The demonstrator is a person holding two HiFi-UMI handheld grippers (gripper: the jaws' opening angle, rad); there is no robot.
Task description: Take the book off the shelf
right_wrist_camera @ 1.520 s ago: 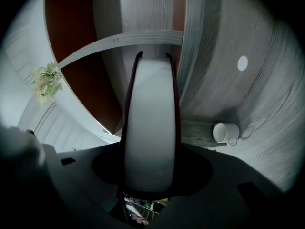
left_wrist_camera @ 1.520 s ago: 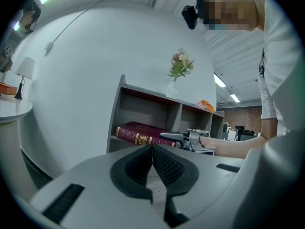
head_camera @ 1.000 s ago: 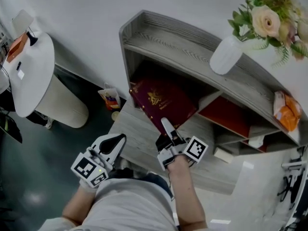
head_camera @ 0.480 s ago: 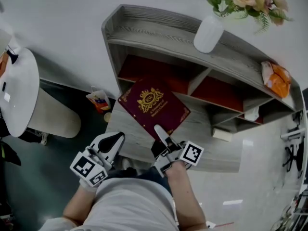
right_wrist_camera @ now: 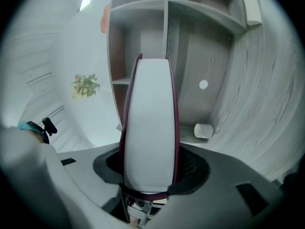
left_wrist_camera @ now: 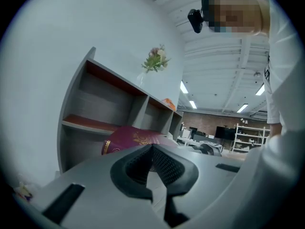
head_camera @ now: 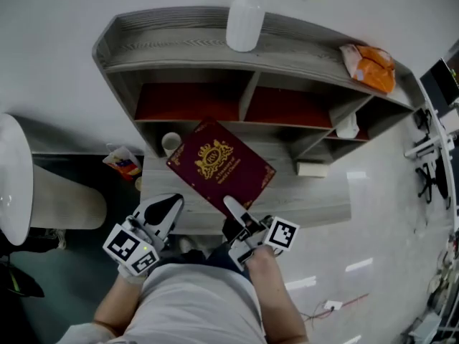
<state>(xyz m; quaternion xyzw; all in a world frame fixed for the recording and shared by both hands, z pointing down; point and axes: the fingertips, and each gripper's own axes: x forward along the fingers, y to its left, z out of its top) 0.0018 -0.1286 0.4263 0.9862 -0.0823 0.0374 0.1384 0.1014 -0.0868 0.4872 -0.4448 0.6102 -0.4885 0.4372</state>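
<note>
A maroon book (head_camera: 221, 165) with a gold crest is held out in front of the grey wooden shelf (head_camera: 179, 45), over its lower ledge. My right gripper (head_camera: 237, 213) is shut on the book's near corner. In the right gripper view the book's white page edge (right_wrist_camera: 148, 128) stands upright between the pads of the right gripper (right_wrist_camera: 148, 168). My left gripper (head_camera: 163, 210) hangs to the left, shut and empty, apart from the book. The left gripper view shows the left gripper (left_wrist_camera: 152, 149) with its pads together and the book (left_wrist_camera: 131, 138) beyond them.
A white vase (head_camera: 245, 21) and an orange bag (head_camera: 369, 67) sit on the shelf top. A small white roll (head_camera: 171, 142) stands in the left compartment; a white box (head_camera: 312, 168) lies on the ledge at right. A round white table (head_camera: 14, 185) is at far left.
The book has come out of the left shelf compartment toward me, still in my right gripper. The left gripper has stayed in place.
</note>
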